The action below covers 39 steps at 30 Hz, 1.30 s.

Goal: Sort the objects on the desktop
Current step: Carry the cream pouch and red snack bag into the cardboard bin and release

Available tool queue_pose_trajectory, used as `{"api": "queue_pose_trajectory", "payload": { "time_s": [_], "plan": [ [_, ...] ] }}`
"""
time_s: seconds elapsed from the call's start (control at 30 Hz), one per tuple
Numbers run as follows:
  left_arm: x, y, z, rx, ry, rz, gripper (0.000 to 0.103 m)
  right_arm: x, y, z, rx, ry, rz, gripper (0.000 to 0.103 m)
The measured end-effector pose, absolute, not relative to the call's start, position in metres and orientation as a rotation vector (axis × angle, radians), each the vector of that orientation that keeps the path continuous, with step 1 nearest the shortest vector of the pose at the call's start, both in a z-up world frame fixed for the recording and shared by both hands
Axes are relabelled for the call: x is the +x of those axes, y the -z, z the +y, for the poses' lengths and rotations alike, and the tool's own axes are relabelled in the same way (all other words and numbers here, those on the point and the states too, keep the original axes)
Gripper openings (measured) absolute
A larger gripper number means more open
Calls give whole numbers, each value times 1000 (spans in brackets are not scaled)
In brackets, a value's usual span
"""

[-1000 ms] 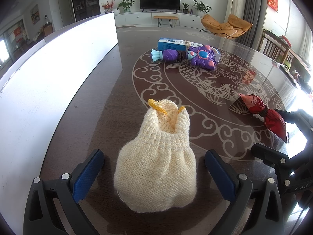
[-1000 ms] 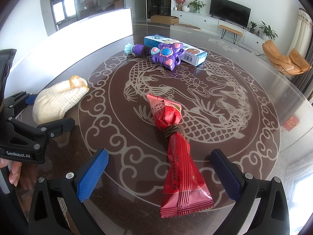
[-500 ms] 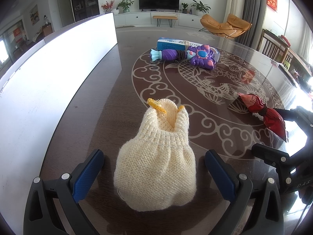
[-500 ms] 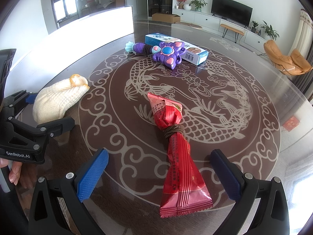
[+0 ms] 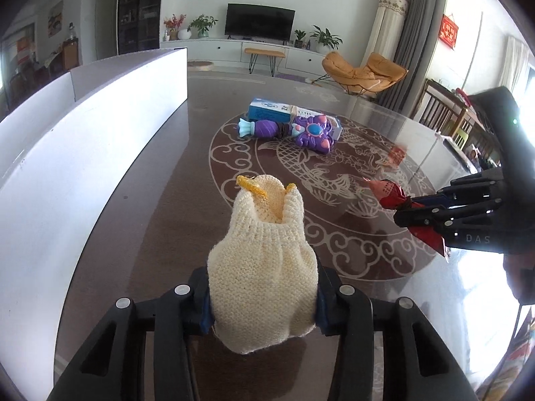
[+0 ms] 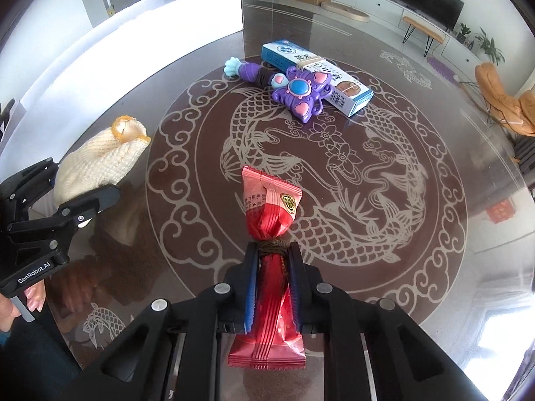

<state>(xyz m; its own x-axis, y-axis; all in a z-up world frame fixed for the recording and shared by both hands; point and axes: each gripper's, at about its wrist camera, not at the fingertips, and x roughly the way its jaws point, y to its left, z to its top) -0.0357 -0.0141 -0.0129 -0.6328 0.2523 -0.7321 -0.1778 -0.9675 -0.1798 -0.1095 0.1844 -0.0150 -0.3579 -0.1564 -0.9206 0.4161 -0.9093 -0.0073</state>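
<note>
My left gripper [image 5: 262, 297] is shut on a cream knitted sock [image 5: 264, 267] with a yellow rim and holds it off the table. The sock also shows in the right wrist view [image 6: 100, 163]. My right gripper [image 6: 272, 287] is shut on a red snack packet [image 6: 271, 234] tied with a brown band at its middle, and holds it above the table. The packet shows in the left wrist view [image 5: 391, 193] too. A purple butterfly toy [image 6: 297, 92] and a blue-white box [image 6: 317, 73] lie at the far side of the table.
A long white panel [image 5: 67, 167] stands along the table's left side. The dark glass table [image 6: 401, 200] has a dragon pattern. A small red paper [image 6: 500, 210] shows at the right. Chairs stand beyond the table's right edge.
Both grippers have gone from wide open to shut: the left on the sock, the right on the red packet. Both things now hang above the table.
</note>
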Motion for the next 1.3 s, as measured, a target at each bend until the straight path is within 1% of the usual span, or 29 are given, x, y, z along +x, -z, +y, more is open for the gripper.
{"api": "queue_pose_trajectory", "payload": {
  "time_s": [0.13, 0.23, 0.33, 0.43, 0.5, 0.57, 0.7, 0.8, 0.83, 0.87, 0.9, 0.93, 0.97, 1.1, 1.17, 1.2, 1.23, 1.3],
  "plan": [
    [-18, -14, -50, -1187, -2655, -295, 45, -115, -23, 169, 1425, 2333, 289, 18],
    [-6, -57, -90, -1097, -2705, -402, 45, -130, -61, 130, 1305, 2327, 297, 18],
    [0, -105, -136, -992, -2804, -401, 45, -146, -99, 74, 1168, 2302, 274, 18],
    [-6, -129, -187, -997, -2905, -390, 45, -160, -127, 6, 1056, 2244, 219, 18],
    [-16, -125, -219, -1076, -2941, -419, 45, -166, -133, -39, 1019, 2194, 196, 18],
    [-28, -112, -246, -1182, -2940, -464, 45, -171, -129, -82, 1015, 2151, 195, 18],
    [-44, -71, -273, -1415, -2901, -490, 45, -181, -89, -150, 1093, 2090, 265, 18],
    [-48, -37, -286, -1610, -2849, -566, 54, -191, -51, -172, 1224, 2032, 281, 22],
    [-47, -29, -290, -1654, -2851, -594, 58, -194, -41, -173, 1259, 2014, 254, 31],
    [-44, -24, -292, -1662, -2861, -606, 57, -196, -34, -172, 1280, 2003, 222, 50],
    [-41, -26, -290, -1615, -2870, -584, 58, -197, -31, -167, 1279, 2018, 195, 61],
    [-38, -28, -286, -1592, -2884, -566, 60, -195, -33, -160, 1257, 2043, 164, 76],
    [-34, -32, -284, -1582, -2908, -558, 66, -193, -37, -152, 1223, 2065, 130, 79],
    [-17, -56, -261, -1415, -2966, -563, 67, -178, -63, -105, 1083, 2140, 12, 80],
    [-13, -71, -238, -1315, -2952, -534, 67, -164, -76, -70, 997, 2214, -13, 89],
    [-10, -79, -223, -1265, -2936, -507, 67, -156, -77, -51, 961, 2266, -4, 96],
    [-10, -86, -204, -1217, -2915, -477, 67, -148, -78, -29, 935, 2320, 11, 100],
    [-5, -98, -166, -1127, -2854, -408, 75, -133, -67, 15, 930, 2408, 42, 100]
  ]
}}
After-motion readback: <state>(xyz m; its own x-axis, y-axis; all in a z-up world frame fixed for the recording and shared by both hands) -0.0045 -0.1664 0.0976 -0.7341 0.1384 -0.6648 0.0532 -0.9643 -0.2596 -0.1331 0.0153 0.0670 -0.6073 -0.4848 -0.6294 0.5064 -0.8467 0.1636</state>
